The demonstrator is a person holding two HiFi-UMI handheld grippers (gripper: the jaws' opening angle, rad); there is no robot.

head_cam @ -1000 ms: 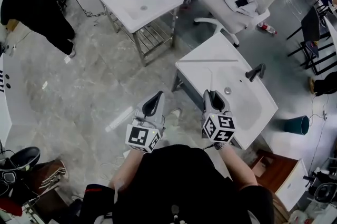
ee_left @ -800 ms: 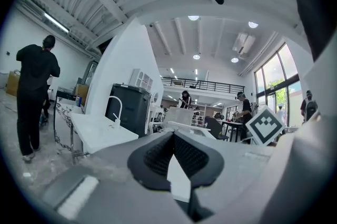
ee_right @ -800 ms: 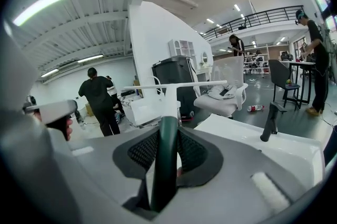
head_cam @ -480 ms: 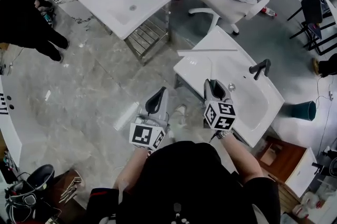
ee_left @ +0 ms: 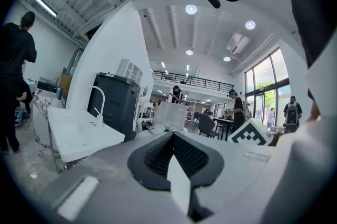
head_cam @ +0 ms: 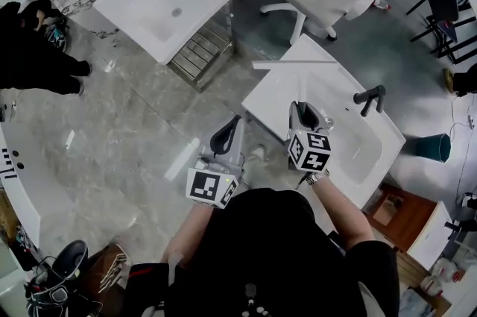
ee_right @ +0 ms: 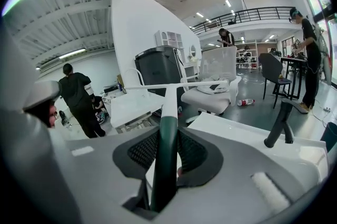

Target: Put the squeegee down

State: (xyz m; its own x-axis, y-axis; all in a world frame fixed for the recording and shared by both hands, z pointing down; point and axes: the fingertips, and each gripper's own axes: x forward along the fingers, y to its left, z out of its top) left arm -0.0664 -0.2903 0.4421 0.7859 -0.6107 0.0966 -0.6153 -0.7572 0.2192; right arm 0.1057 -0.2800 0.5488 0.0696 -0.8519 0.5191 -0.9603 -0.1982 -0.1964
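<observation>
Squeegee (head_cam: 295, 63): upper middle of frame, near white sink (head_cam: 335, 95), looks light and stiff | right hand-held gripper (ee_right: 164, 144): squeezes its dark green handle (ee_right: 162, 170), likely the best hold | left hand-held gripper (ee_left: 171, 138): closed, empty

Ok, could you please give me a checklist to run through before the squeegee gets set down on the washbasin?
1. The right gripper is shut on the squeegee handle: ok.
2. The washbasin top below the blade is bare: ok.
3. The black faucet stands apart from the squeegee: ok.
4. The left gripper is empty and off to the side: ok.
5. The blade touches the washbasin: cannot tell.
</observation>
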